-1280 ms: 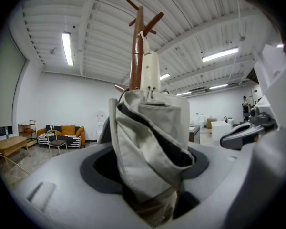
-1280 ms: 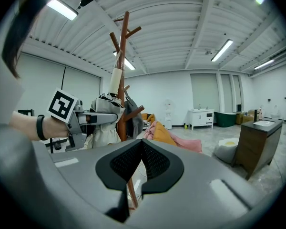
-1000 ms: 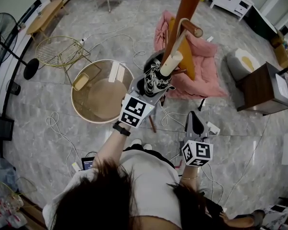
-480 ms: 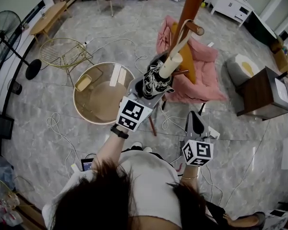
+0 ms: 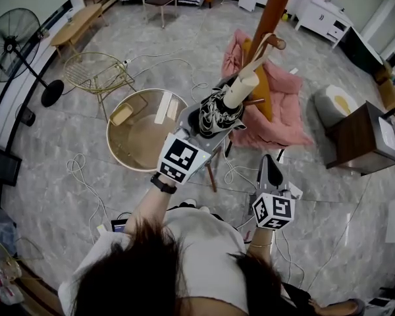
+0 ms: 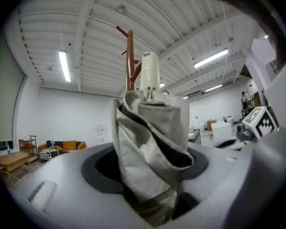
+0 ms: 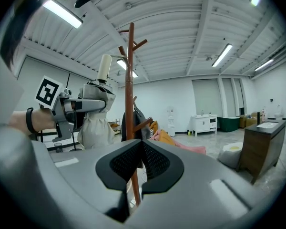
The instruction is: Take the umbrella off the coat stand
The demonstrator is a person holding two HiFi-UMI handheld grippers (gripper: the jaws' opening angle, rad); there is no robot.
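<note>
My left gripper (image 5: 209, 119) has a smooth grey shell. Behind it sits a white cube (image 5: 179, 158) with black square markers on its faces. My right gripper (image 5: 268, 166) is made in the same way, grey with a darker front part. Its own marker cube (image 5: 272, 210) carries the same black-and-white pattern. Its pads (image 7: 157, 163) are dark and covered with a fine mesh texture. On my left wrist I wear a black band (image 5: 162, 184), and on my right wrist a thin bracelet (image 5: 259, 245). My shirt (image 5: 197, 242) is white with short sleeves, and my hair (image 5: 141, 275) is dark and long.
</note>
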